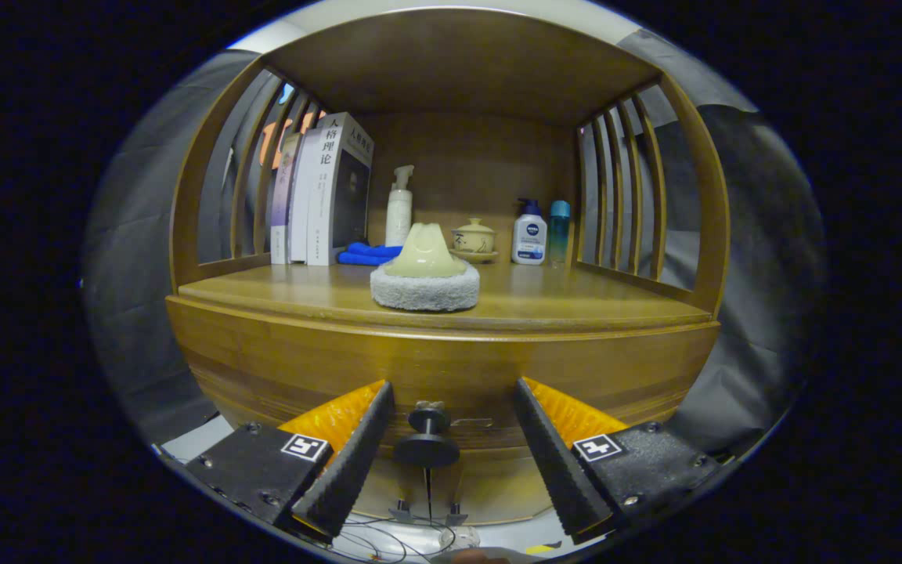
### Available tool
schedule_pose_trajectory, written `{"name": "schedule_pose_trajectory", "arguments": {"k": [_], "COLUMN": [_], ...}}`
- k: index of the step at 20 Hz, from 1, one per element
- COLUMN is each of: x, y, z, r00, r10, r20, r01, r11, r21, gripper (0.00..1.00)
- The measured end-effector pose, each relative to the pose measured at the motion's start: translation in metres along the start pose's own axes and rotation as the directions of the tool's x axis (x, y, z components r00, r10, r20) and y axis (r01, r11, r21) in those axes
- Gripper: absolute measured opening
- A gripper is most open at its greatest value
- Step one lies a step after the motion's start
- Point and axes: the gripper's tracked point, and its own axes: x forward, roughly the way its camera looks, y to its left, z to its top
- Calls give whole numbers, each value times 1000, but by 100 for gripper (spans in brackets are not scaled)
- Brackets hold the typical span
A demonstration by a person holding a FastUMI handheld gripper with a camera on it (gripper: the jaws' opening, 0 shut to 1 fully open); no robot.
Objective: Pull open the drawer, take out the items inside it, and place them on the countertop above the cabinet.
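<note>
Gripper view: drawer knob (pixel 427 435) between the spread claw (pixel 451 407) fingers.

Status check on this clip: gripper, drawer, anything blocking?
Gripper open, fingers either side of the drawer knob, not pressing it. Drawer shut. Scrub pad sits on the countertop above; nothing blocks the knob.

dim booth, black cloth wall (pixel 764 235) behind a wooden shelf unit (pixel 451 70) (slatted sides)

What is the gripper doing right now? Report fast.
Gripper: open, holding nothing; the drawer knob sits between its fingers, untouched.
</note>
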Motion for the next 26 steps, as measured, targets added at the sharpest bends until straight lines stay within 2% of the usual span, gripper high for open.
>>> {"name": "schedule_pose_trajectory", "arguments": {"k": [7,12,26], "x": [0,-11,-135], "y": [0,-4,5], "z": [-1,10,14], "r00": [1000,999,992], "r10": [-3,-2,52], "r20": [11,41,115], "r01": [3,0,-55], "r11": [1000,999,998], "r21": [0,46,21], "gripper": [99,99,99]}}
